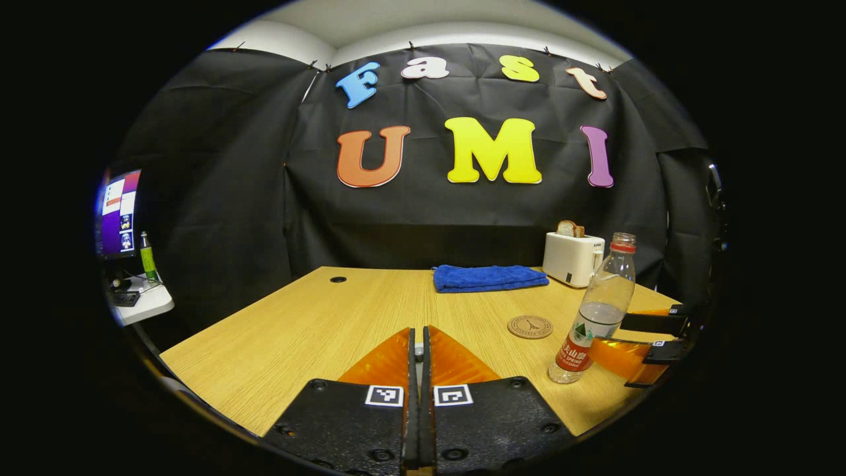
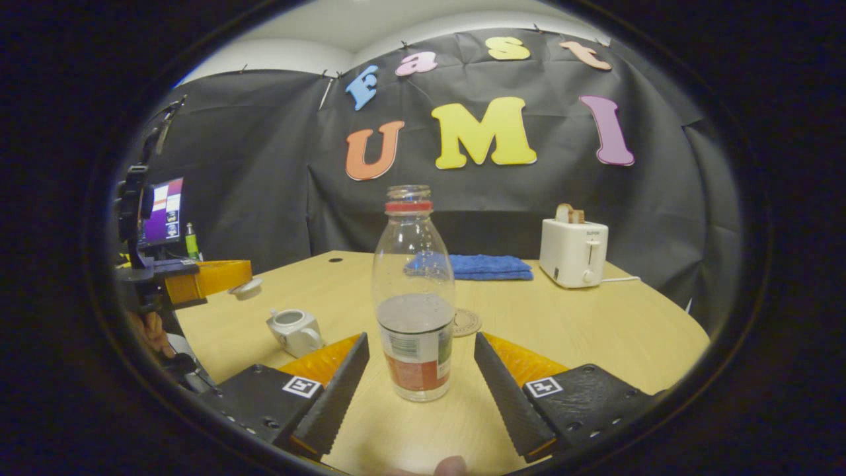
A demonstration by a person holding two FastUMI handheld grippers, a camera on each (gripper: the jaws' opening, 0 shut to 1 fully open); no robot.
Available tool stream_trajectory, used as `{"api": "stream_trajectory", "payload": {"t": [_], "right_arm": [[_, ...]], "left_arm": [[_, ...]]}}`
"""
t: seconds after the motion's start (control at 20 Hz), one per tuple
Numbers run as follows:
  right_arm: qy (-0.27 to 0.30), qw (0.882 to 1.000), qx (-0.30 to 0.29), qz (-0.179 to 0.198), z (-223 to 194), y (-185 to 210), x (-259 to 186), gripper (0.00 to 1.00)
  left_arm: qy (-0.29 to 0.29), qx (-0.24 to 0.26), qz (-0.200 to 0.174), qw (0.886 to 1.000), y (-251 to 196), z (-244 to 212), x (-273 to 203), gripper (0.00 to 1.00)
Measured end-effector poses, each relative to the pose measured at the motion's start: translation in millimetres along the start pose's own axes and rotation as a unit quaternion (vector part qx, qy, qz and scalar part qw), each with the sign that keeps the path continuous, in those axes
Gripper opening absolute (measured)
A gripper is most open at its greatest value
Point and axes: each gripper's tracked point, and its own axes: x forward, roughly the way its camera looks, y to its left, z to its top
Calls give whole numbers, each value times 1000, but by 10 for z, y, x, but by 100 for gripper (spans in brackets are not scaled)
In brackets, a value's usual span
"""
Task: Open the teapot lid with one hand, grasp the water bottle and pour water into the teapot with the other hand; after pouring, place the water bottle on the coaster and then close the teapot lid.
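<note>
Closest to the lens in the right gripper view, the right gripper (image 2: pixel 420 370) stands wide open around the foot of the water bottle (image 2: pixel 414 297), a gap showing on each side, so neither finger presses yet. Going left to right across that view: the left gripper (image 2: pixel 228 281) hangs raised at the far left with the teapot lid (image 2: pixel 245 288) at its tip, and in its own view its fingers are drawn nearly together, which I judge to be a pinch on that lid. Below it sits the open teapot (image 2: pixel 295 332) on the table (image 2: pixel 595 330), then the bottle, then the coaster (image 2: pixel 466 322) just behind it.

The bottle is uncapped and under half full; closing off-centre or too low could tip or spill it, and a slack pinch could drop the lid.

Count: one teapot, one lid, one bottle, one coaster, one blue towel (image 2: pixel 489 266), one toaster (image 2: pixel 573 251), two grippers.
</note>
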Motion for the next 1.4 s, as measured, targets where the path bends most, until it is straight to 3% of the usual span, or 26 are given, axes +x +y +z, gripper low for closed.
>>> {"api": "stream_trajectory", "payload": {"t": [0.15,0.3,0.5,0.65,0.8,0.95,1.2,1.4], "right_arm": [[6,1000,5,-6,17,17,130,96],[1,1000,5,-17,63,17,194,82],[5,1000,-4,-19,95,52,260,74],[4,998,-55,-15,217,87,291,69],[7,987,-161,-28,349,49,391,69],[34,953,-296,-47,394,-37,553,68],[36,859,-503,-82,522,-44,708,70],[57,822,-563,-61,321,81,822,70]], "left_arm": [[0,-2,3,1000,80,-5,-43,3],[0,-3,6,1000,151,-15,-76,3],[-2,-7,7,1000,215,-43,-81,3],[0,-10,16,1000,332,-85,-61,3],[0,-18,19,1000,406,-111,-74,3],[-8,-24,15,1000,434,-92,-75,3],[-16,-25,14,999,525,-89,-78,3],[-16,-31,15,999,615,-113,-90,3]]}}
